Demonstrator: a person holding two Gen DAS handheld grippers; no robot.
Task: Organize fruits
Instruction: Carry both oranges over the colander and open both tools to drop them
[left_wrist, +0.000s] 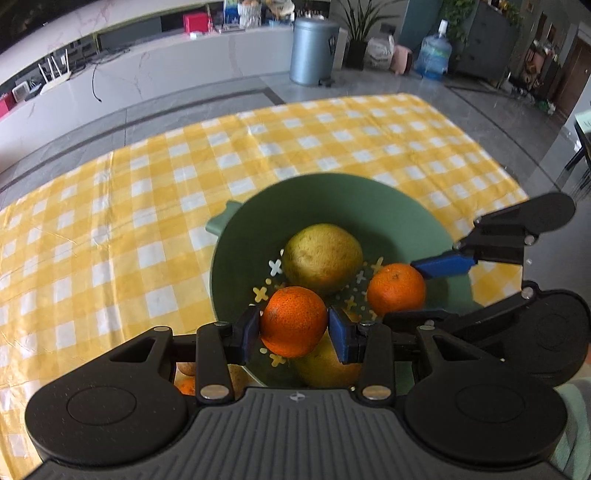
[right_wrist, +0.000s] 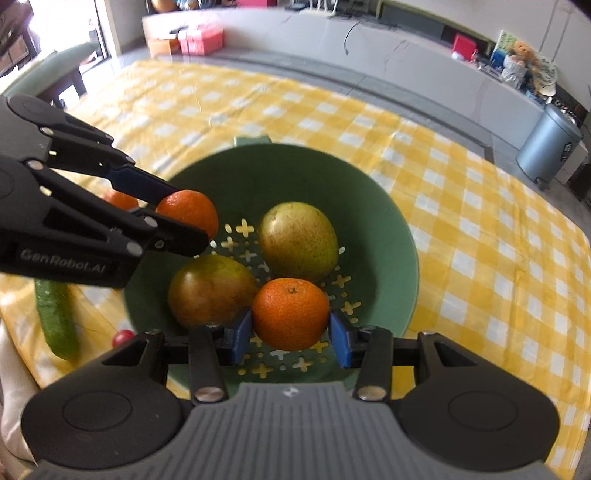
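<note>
A green colander bowl (left_wrist: 388, 218) (right_wrist: 373, 221) sits on the yellow checked tablecloth. Two yellow-green pears (right_wrist: 297, 240) (right_wrist: 210, 290) lie inside it; one also shows in the left wrist view (left_wrist: 321, 256). My left gripper (left_wrist: 293, 328) is shut on an orange tangerine (left_wrist: 293, 321) above the bowl's near edge; it also appears in the right wrist view (right_wrist: 186, 218). My right gripper (right_wrist: 291, 325) is shut on another tangerine (right_wrist: 290, 314) over the bowl, and it shows in the left wrist view (left_wrist: 397, 290).
A cucumber (right_wrist: 57, 317), a small red fruit (right_wrist: 123, 336) and another tangerine (right_wrist: 122, 199) lie on the cloth left of the bowl. More fruit (left_wrist: 186, 386) lies under my left gripper. A grey bin (left_wrist: 314, 51) stands on the floor beyond the table.
</note>
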